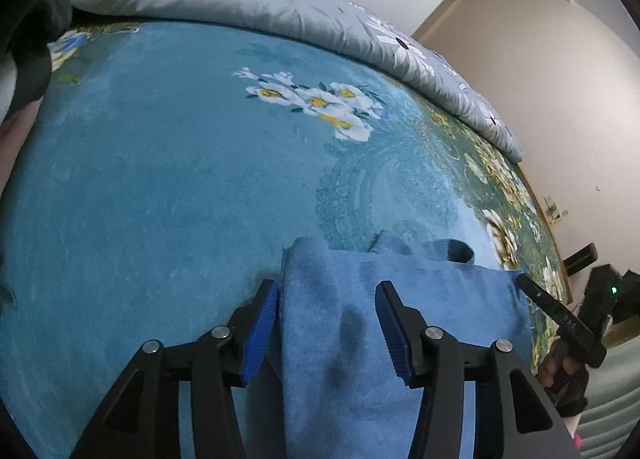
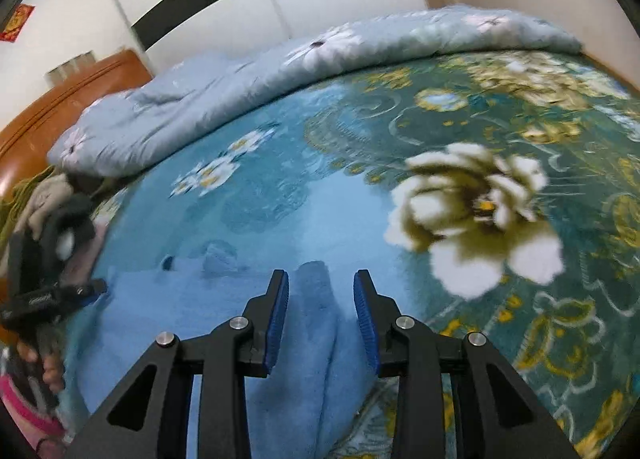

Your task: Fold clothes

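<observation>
Holding both tools over the bed, w/ a blue garment (image 1: 400,323) lying on the floral blanket (image 1: 160,179) in front of me. My left gripper (image 1: 328,323) is spread wide; its blue-padded fingers (image 1: 262,333) sit either side of a raised ridge of the cloth, left pad just at the cloth's edge, right pad over the fabric. Nothing pinched between them as far as I can see. In the left wrist view the garment fills the 6 o'clock area, bunched folds toward 12 from my fingertips, and my right gripper's finger pokes in at 4 o'clock at the cloth's far corner, w/ my right hand (image 1: 560,371) in a dark fingerless glove behind it.

My right gripper (image 2: 322,313) is also released, pads apart, a soft roll of the same garment (image 2: 312,339) running up between them toward 12. Can't tell if the pads touch the roll. In the right wrist view the rest of the cloth spreads flat toward 9 o'clock, where my left gripper and left hand (image 2: 44,363) show at the frame edge, blurred.

Blanket is blue w/ small white-yellow flowers at 11 and a big white bloom (image 2: 476,215) at 2 o'clock, just beside the garment's edge. A pale grey-blue quilt (image 2: 240,87) is heaped along the far side of the bed at 12. Orange-brown headboard (image 2: 60,115) at 10; some clothes (image 2: 52,195) piled below it.
</observation>
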`<state>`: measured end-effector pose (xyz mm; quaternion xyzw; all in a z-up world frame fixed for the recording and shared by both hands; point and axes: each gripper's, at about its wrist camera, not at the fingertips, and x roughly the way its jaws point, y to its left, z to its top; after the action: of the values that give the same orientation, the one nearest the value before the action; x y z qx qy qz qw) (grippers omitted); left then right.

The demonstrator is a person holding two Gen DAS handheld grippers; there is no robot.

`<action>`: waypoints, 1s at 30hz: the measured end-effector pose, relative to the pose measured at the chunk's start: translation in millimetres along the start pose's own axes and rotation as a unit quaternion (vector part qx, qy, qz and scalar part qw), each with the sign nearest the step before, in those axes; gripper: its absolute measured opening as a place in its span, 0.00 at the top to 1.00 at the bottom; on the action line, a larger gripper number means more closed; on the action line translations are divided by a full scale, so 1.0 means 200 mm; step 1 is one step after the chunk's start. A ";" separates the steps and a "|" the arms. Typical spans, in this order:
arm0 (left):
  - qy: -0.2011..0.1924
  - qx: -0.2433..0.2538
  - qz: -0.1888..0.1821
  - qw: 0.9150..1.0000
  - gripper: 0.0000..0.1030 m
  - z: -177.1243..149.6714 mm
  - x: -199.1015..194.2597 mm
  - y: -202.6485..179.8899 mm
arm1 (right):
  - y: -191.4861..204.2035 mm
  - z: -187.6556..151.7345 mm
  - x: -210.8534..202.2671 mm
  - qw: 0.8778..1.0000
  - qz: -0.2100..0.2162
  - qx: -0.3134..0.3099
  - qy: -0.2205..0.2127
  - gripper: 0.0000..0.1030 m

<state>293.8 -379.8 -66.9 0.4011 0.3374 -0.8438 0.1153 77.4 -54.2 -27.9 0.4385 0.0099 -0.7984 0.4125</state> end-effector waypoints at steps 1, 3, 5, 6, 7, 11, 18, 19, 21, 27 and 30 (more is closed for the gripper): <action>0.000 -0.001 0.002 1.000 0.49 0.00 0.00 0.00 | -0.02 0.00 0.02 1.000 0.014 0.005 0.008 0.66; -0.002 0.003 0.007 1.000 0.50 0.01 0.00 -0.02 | -0.05 -0.01 0.01 1.000 0.025 0.016 -0.002 0.66; -0.004 0.008 0.016 1.000 0.62 0.01 0.00 -0.03 | -0.06 -0.02 -0.02 0.999 0.039 0.026 -0.010 0.76; -0.007 0.009 0.023 1.000 0.66 0.02 0.00 -0.03 | -0.06 -0.02 -0.03 0.999 0.040 0.024 -0.012 0.80; -0.009 0.011 0.028 0.999 0.72 0.02 0.00 -0.04 | -0.05 -0.03 -0.03 0.999 0.035 0.018 -0.011 0.84; 0.002 0.012 0.042 0.999 0.83 0.01 0.04 -0.05 | -0.07 -0.05 -0.01 0.999 0.030 0.023 -0.001 0.85; -0.023 0.022 0.056 0.998 0.95 0.01 -0.01 -0.10 | -0.01 -0.06 -0.03 0.998 0.064 0.004 -0.011 0.96; -0.029 0.026 0.054 0.998 0.96 0.01 -0.03 -0.12 | 0.00 -0.06 -0.05 0.996 0.084 0.006 -0.020 0.96; -0.038 0.036 0.049 0.997 0.96 0.01 -0.06 -0.15 | 0.01 -0.05 -0.11 0.993 0.115 0.013 -0.039 0.97; -0.068 0.042 0.041 0.996 0.96 0.08 -0.13 -0.20 | -0.05 -0.03 -0.24 0.987 0.117 0.040 -0.101 0.97; -0.049 0.026 0.050 0.997 0.96 0.10 -0.04 -0.17 | -0.07 -0.04 -0.16 0.991 0.101 0.051 -0.077 0.97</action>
<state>271.6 -369.2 -35.6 0.3784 0.2886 -0.8643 0.1627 82.7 -20.9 -14.0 0.3953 -0.1072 -0.7832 0.4679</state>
